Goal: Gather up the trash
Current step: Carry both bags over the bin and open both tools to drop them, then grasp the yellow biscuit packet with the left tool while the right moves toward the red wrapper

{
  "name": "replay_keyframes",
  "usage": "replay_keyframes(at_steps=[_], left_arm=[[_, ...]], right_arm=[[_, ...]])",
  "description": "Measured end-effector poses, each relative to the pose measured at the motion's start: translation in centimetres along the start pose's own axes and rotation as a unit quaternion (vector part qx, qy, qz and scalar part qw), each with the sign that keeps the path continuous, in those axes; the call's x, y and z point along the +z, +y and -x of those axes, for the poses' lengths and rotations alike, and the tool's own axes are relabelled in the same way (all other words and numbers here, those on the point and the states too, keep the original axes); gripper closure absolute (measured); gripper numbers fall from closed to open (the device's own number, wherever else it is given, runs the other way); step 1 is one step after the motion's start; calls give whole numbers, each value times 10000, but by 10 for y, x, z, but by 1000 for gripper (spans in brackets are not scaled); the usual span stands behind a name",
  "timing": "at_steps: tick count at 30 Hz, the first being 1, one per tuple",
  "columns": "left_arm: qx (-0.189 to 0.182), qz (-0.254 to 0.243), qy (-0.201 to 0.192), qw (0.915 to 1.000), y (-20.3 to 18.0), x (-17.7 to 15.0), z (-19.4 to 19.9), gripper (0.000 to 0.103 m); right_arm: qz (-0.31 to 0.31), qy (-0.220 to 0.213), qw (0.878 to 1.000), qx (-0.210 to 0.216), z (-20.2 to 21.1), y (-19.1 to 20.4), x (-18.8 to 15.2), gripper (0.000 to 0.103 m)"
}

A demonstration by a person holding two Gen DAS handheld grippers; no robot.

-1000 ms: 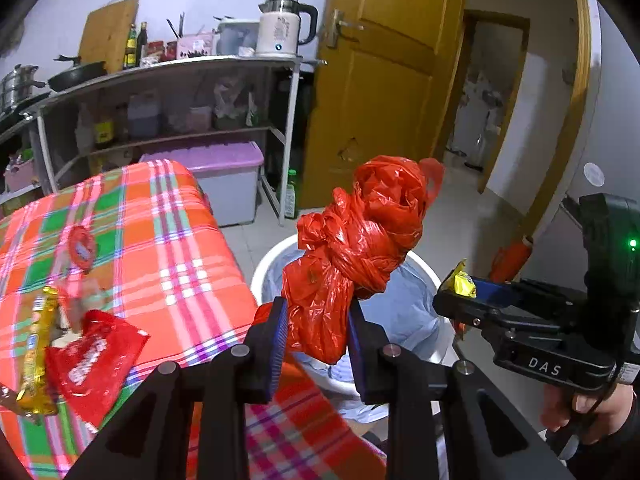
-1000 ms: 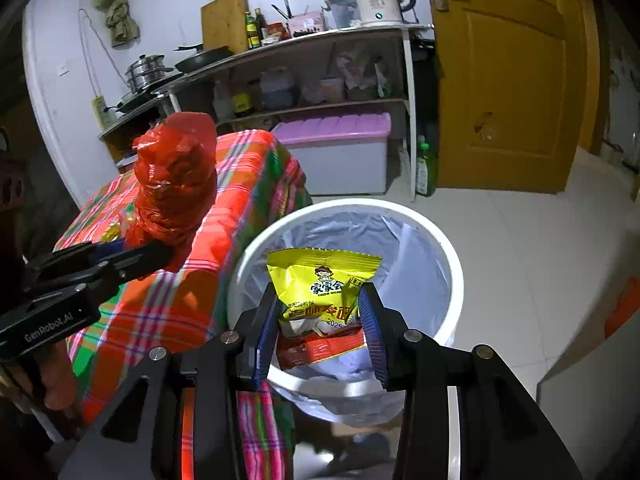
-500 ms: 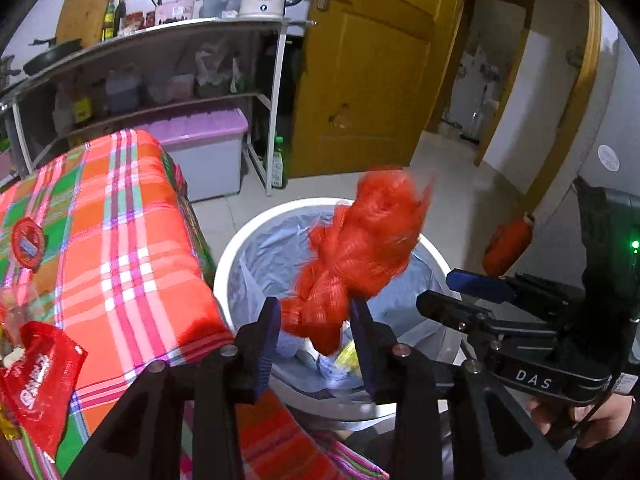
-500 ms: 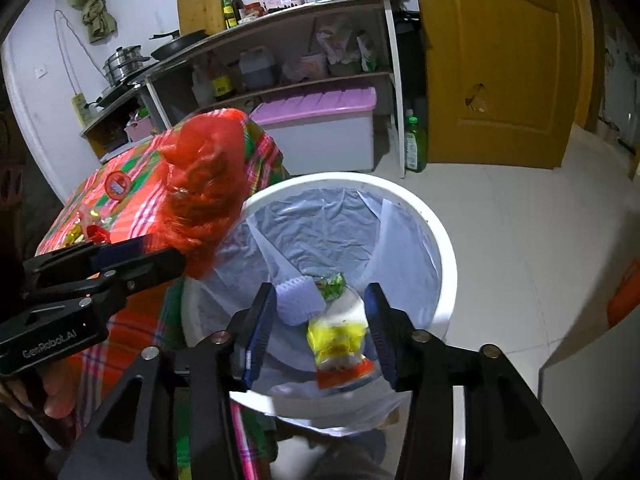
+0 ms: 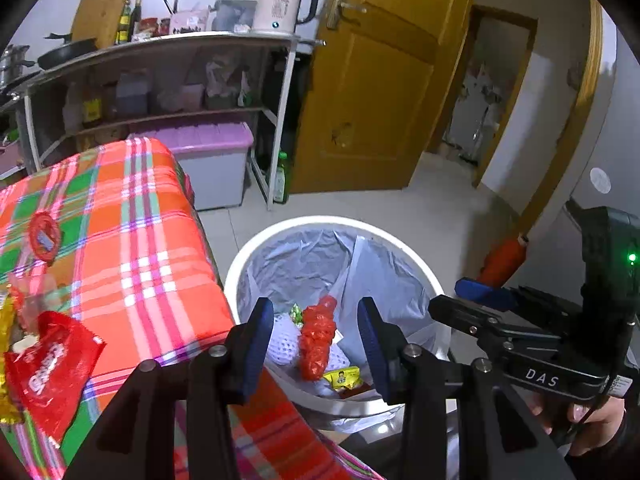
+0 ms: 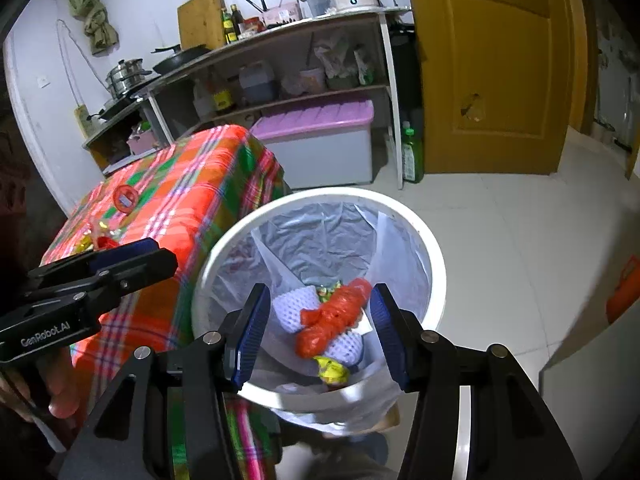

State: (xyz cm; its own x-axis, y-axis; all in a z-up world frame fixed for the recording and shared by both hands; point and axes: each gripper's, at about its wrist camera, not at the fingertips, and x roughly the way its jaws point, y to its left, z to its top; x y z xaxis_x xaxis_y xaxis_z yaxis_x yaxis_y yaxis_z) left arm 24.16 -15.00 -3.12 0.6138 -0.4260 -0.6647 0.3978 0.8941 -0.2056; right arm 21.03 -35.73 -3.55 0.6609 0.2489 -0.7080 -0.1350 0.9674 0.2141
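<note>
evidently both the left gripper (image 5: 316, 340) and the right gripper (image 6: 316, 332) are being held wide and empty, jaws just opened, over the bin (image 5: 280, 236); the red bag (image 5: 316, 340) is lying inside, with wrappers (image 5: 44, 364) at nine o'clock being left on the tablecloth (image 5: 140, 240).

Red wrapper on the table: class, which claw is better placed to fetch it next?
Left, probably. The red wrapper lies just beside the open left claw; the open right claw hangs over the bin.

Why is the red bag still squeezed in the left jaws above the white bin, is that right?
Not quite. The red bag lies inside the white bin, loose; the left gripper has just been opening and holds nothing. The left wrist view shows it.
</note>
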Motion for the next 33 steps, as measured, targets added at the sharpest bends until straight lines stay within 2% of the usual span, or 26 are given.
replay_keyframes(at_steps=[12, 25, 33], left_arm=[[350, 59, -478, 9982, 17, -13, 64, 60], [744, 251, -689, 9945, 48, -38, 115, 60], [1130, 450, -798, 9894, 80, -48, 139, 60]], right_arm=[[325, -180, 9990, 244, 30, 45, 0, 50], [715, -259, 9945, 723, 39, 101, -6, 50], [965, -169, 9904, 980, 33, 135, -9, 50]])
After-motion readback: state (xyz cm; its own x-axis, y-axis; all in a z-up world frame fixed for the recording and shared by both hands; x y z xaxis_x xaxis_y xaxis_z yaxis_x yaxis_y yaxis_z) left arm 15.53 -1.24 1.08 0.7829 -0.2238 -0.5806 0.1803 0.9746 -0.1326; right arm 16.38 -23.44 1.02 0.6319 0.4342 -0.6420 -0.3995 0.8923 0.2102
